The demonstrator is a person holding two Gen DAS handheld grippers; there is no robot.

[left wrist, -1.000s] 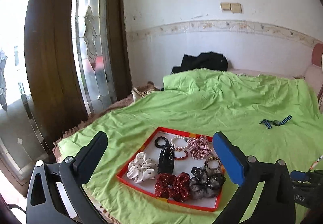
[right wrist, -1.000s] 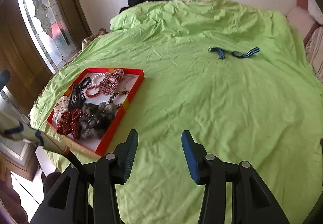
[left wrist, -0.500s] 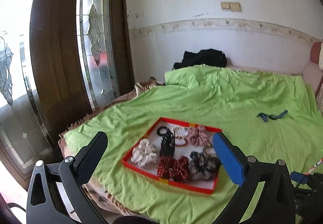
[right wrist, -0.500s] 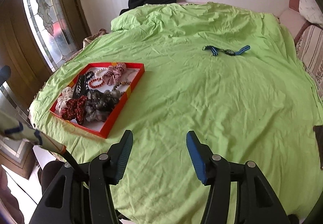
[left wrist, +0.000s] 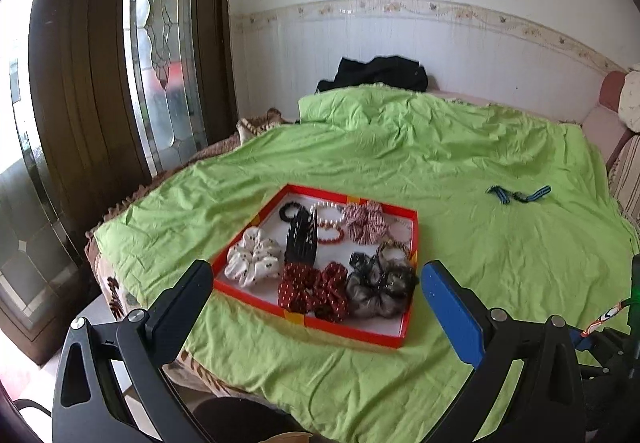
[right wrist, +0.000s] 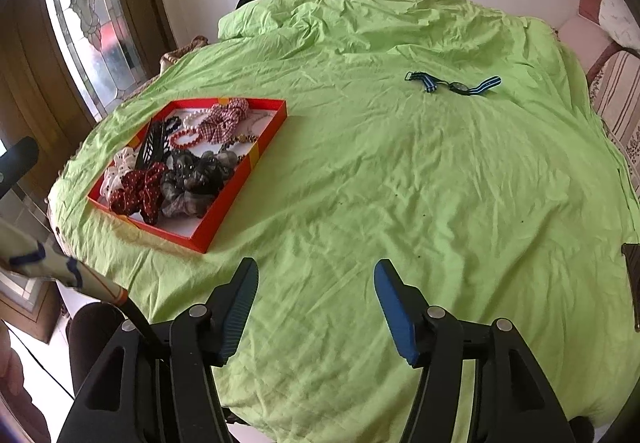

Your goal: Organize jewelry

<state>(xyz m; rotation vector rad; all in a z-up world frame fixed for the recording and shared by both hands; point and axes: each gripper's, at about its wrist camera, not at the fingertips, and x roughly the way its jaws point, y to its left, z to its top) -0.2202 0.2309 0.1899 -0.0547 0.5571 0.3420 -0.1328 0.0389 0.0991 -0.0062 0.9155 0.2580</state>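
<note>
Since the earlier frames the red tray (left wrist: pixel 414 239) had slid from the bottom centre of the left wrist view up toward mid-frame, and in the right wrist view the fingers of the right tool (right wrist: pixel 316 307) stood further apart than before.

The tray lay on the green bedsheet (left wrist: pixel 460 147), left of centre in the right wrist view. It held a white dotted scrunchie (left wrist: pixel 252 257), a black claw clip (left wrist: pixel 302 237), a red dotted scrunchie (left wrist: pixel 314 291), a grey sheer scrunchie (left wrist: pixel 378 289), a checked pink scrunchie (left wrist: pixel 366 221), a black hair tie (left wrist: pixel 289 210), a pearl bracelet (left wrist: pixel 326 208) and a red bead bracelet (left wrist: pixel 332 235), all crowded together and touching.

The left tool (left wrist: pixel 316 307) was spread wide, framing the near edge of the tray in the lower part of its view, with nothing gripped. The right tool's jaws were opening, about halfway apart, with only bare sheet between them at the bottom centre of its view.

A watch with a blue striped strap (right wrist: pixel 454 84) lay alone on the sheet in the upper right of the right wrist view, well apart from the tray. A black garment (left wrist: pixel 378 73) sat at the far edge of the bed by the wall, and a glazed wooden door (left wrist: pixel 160 43) filled the left side. A dark flat object (right wrist: pixel 633 285) showed at the right edge.
</note>
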